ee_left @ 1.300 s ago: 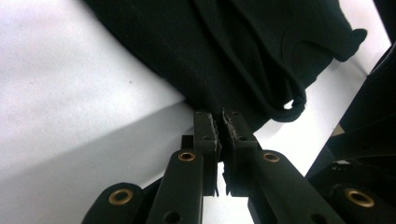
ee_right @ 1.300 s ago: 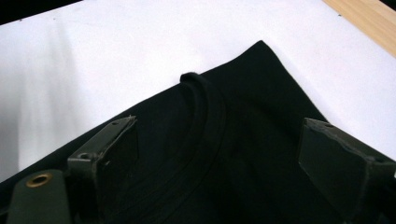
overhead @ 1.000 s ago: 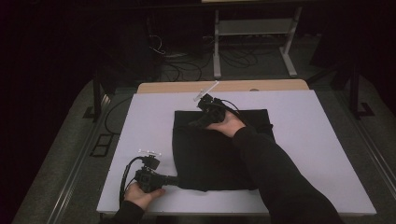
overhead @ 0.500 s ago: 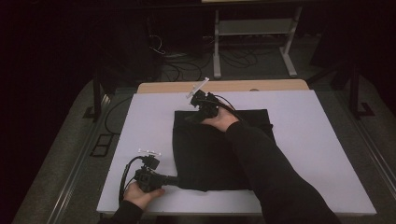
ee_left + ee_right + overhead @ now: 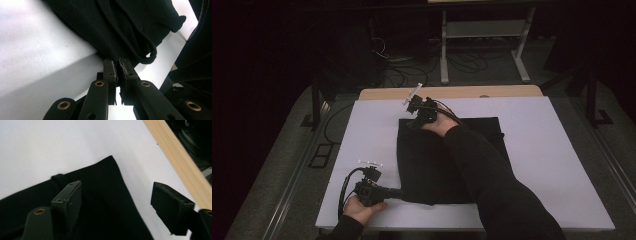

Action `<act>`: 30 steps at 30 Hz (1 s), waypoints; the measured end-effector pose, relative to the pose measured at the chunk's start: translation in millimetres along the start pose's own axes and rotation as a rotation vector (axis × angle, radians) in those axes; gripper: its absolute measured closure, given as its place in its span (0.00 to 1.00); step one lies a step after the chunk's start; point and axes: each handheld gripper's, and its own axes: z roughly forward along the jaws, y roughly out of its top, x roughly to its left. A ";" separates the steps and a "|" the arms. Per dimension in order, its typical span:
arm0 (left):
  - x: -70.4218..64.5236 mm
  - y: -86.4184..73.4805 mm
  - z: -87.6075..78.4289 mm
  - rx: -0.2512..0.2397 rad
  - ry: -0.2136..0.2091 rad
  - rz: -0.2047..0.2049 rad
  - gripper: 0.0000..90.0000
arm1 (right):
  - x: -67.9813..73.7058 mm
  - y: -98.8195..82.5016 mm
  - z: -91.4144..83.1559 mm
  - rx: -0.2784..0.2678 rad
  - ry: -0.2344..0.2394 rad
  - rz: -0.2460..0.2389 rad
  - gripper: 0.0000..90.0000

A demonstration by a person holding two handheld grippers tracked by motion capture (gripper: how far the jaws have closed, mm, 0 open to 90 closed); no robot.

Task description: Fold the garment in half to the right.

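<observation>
Moved since a second ago: right hand-held gripper, shifted leftward along the far edge of the black cloth to its far left corner, jaws just been closing yet apart, one pad above the cloth, the other over bare tabletop, nothing pinched between them. No shift in the left hand-held gripper, parked at the near left corner.

White tabletop, wide and flat, wooden strip along its far side. Black cloth lying in the middle of it, folded into a rough rectangle, layered edges and a hem loop seen close up in the left gripper view. Left hand-held gripper clamped tight on the near left corner of the cloth, fabric squeezed between the pads.

Judged part done: cloth already doubled over and one corner secured. Left to do: closing on the far left corner, then presumably another fold or a lift, neither begun
</observation>
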 end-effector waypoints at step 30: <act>-0.5 -0.1 -1.3 -0.009 -0.013 -0.006 0.93 | 7.0 22.0 63.3 0.035 0.001 0.008 0.52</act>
